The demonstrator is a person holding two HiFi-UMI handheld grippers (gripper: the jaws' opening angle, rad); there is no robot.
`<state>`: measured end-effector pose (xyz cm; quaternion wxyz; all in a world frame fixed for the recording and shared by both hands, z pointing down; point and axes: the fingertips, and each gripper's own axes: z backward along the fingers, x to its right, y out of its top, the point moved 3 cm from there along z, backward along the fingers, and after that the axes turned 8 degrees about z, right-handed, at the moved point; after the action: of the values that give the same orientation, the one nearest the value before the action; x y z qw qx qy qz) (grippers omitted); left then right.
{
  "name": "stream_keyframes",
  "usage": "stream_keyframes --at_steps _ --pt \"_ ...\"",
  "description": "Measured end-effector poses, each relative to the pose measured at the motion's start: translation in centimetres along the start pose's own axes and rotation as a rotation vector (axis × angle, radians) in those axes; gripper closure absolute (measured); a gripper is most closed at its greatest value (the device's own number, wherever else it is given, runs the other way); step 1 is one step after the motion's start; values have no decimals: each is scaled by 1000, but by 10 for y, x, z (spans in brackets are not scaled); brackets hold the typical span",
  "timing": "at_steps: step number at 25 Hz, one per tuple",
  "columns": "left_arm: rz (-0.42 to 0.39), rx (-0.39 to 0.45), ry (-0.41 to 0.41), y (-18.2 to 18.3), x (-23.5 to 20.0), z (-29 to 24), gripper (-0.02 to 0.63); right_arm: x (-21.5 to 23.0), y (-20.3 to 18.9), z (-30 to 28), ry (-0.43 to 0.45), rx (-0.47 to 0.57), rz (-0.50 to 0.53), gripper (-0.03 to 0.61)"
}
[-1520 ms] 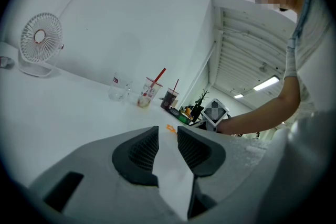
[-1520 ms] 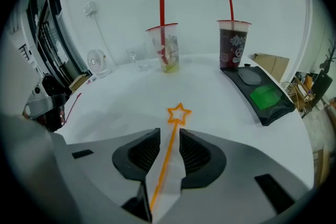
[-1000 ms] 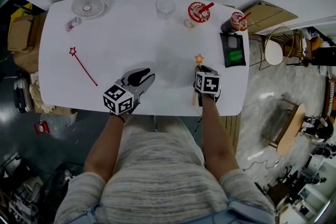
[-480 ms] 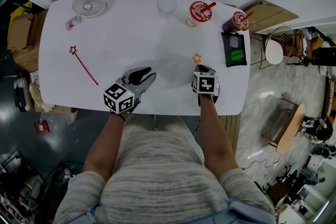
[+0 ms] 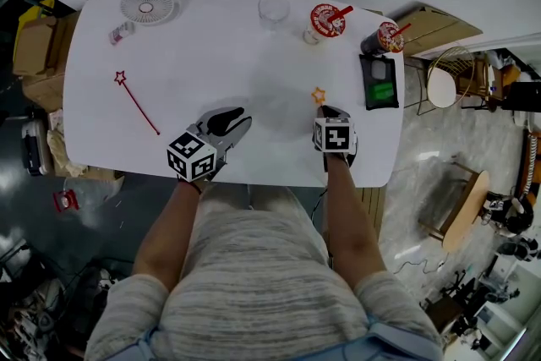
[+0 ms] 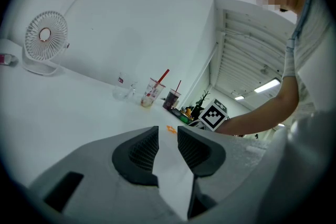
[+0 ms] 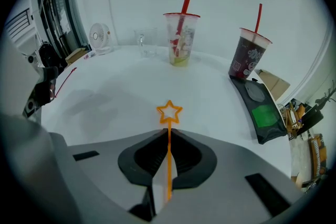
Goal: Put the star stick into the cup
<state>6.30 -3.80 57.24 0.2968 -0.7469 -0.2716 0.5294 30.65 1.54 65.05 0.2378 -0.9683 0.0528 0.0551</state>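
An orange star stick [image 7: 169, 113] is pinched between my right gripper's [image 7: 168, 135] jaws, with the star head poking out ahead of them above the white table [image 5: 203, 55]. In the head view the star [image 5: 318, 95] shows just beyond the right gripper [image 5: 332, 116]. A clear empty cup [image 5: 273, 10] stands at the table's far edge, also visible as the clear cup [image 7: 146, 42]. My left gripper [image 5: 226, 121] rests near the front edge; its jaws [image 6: 168, 132] stand a little apart with nothing between them.
A red star stick [image 5: 135, 103] lies at the left. A small fan [image 5: 145, 2] stands far left. A lidded drink with a red straw [image 5: 326, 19], a dark drink [image 5: 382, 38] and a black device [image 5: 377, 85] sit at the far right.
The orange stick's tail, which showed by the table's front edge a second ago, is now hidden under the right gripper. The left gripper has stayed put.
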Motion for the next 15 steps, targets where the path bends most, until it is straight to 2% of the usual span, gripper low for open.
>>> stream_keyframes --at_steps 7,15 --pt "2 4 4 2 -1 3 492 1 15 8 38 91 -36 557" --pt "3 9 7 5 -2 3 492 1 62 27 87 248 -98 557"
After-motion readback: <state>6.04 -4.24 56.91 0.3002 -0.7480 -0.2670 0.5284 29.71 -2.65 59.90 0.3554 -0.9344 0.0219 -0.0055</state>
